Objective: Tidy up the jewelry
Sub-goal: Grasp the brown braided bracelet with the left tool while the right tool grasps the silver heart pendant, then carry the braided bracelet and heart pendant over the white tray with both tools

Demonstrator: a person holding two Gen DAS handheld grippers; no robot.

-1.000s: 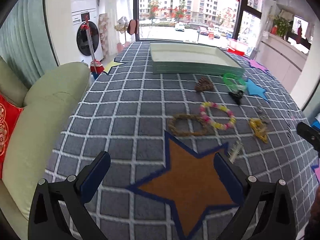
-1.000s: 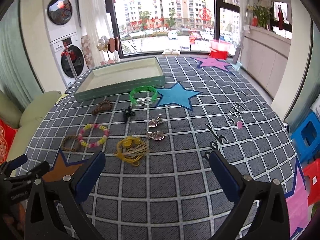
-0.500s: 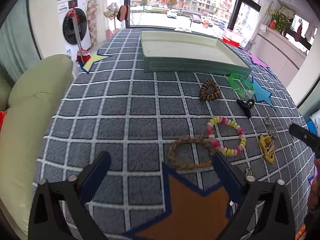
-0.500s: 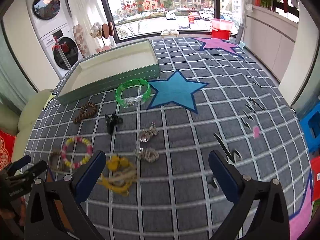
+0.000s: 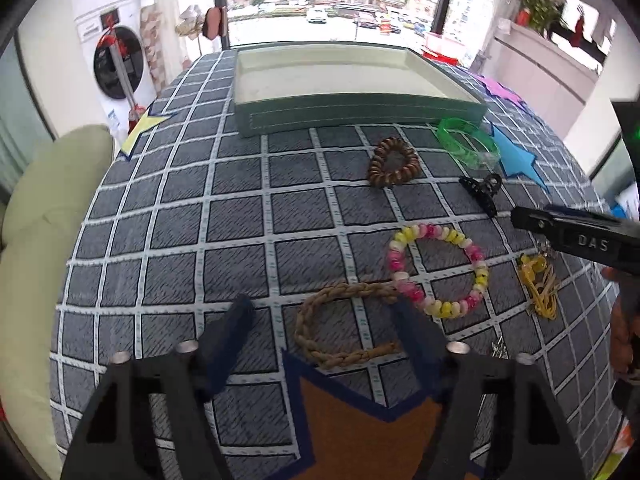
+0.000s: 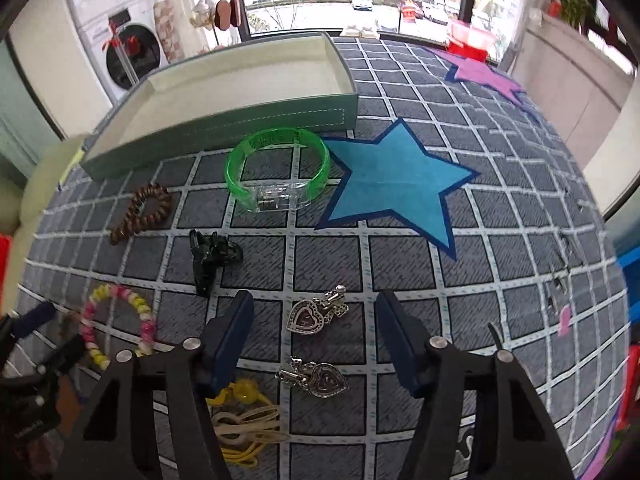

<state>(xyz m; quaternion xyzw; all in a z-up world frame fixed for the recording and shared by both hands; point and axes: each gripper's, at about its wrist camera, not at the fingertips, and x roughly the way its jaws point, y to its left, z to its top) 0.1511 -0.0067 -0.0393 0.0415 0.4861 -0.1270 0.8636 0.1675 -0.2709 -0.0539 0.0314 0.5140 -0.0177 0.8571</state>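
Both grippers are wide open and hold nothing. The left gripper [image 5: 324, 320] frames the rope bracelet [image 5: 340, 326]; the right gripper [image 6: 314, 326] frames a heart charm [image 6: 306, 316]. Bare grid cloth [image 5: 168, 216] fills the middle left.

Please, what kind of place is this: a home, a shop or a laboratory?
Probably a home, a lived-in room in a flat. Stacked washing machines stand by the big window, a green sofa sits beside the table, and apartment blocks show outside.

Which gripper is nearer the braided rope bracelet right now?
Left. The left gripper is open around the braided rope bracelet; the right gripper is off to its right, over the heart charms.
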